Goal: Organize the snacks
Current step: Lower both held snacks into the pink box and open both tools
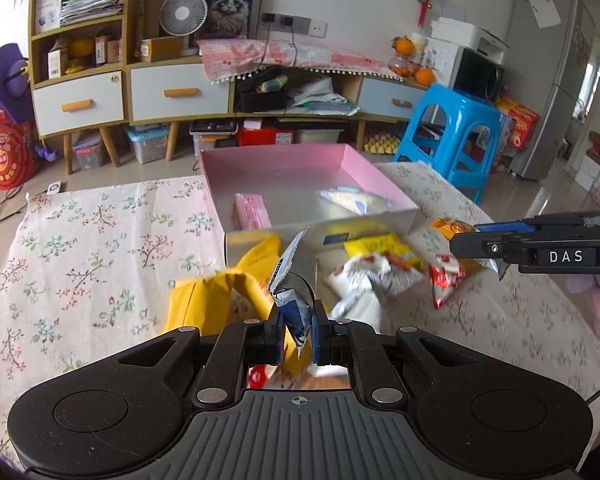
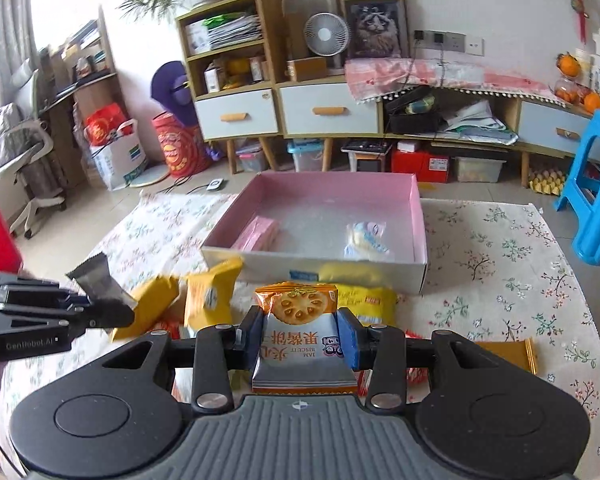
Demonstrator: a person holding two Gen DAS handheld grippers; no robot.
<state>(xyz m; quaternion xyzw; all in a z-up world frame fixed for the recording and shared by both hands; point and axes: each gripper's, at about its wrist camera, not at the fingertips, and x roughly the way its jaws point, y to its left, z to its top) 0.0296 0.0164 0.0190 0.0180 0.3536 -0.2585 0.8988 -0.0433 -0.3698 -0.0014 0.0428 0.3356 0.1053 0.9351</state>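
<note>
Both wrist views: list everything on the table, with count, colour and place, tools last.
box: one, pink inside, white outside, far middle of the table
packs in box: two, a pink pack left, a pale pack right
yellow packs: at least three, loose in front of the box
gold bar: one, right of the pile
cloth: one, floral, covers the table
left tool: shut on a blue-silver pack
right tool: shut on a biscuit pack, orange

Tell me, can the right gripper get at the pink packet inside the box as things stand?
Probably not yet. The right gripper is shut on the jam biscuit packet, so its jaws are full. The pink packet lies uncovered in the open pink box, so the way looks free otherwise.
</note>
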